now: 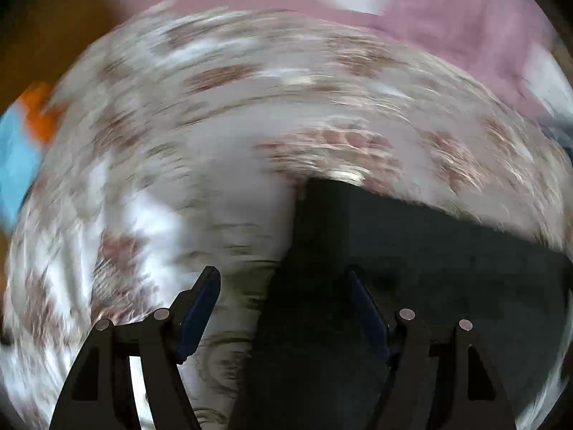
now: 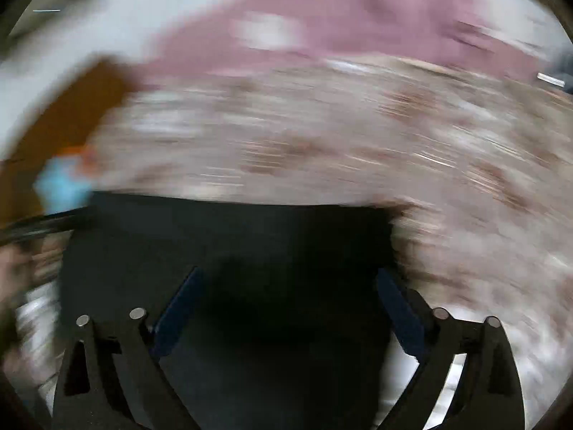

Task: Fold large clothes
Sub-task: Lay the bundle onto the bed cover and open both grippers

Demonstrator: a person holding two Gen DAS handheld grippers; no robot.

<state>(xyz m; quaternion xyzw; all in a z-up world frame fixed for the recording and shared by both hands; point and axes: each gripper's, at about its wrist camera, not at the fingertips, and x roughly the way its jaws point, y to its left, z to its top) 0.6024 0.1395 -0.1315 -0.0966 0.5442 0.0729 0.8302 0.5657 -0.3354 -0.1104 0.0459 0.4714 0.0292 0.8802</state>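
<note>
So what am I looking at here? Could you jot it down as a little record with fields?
Setting: patterned bedspread, white with reddish-brown patches
Garment being folded: dark garment lying flat on it
Other cloth: pink cloth farther back
Left gripper: open, empty, over the dark garment's left edge
Right gripper: open, empty, over the dark garment
Picture quality: heavily motion-blurred, fine detail unreadable

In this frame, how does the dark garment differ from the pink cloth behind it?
The dark garment is near-black and lies closest, directly ahead of both open claws, left and right; the pink cloth is mauve with pale patches and lies farthest back. The dark garment shows straight edges and a squared corner; the pink cloth's outline is irregular. Both rest on the patterned spread.
</note>
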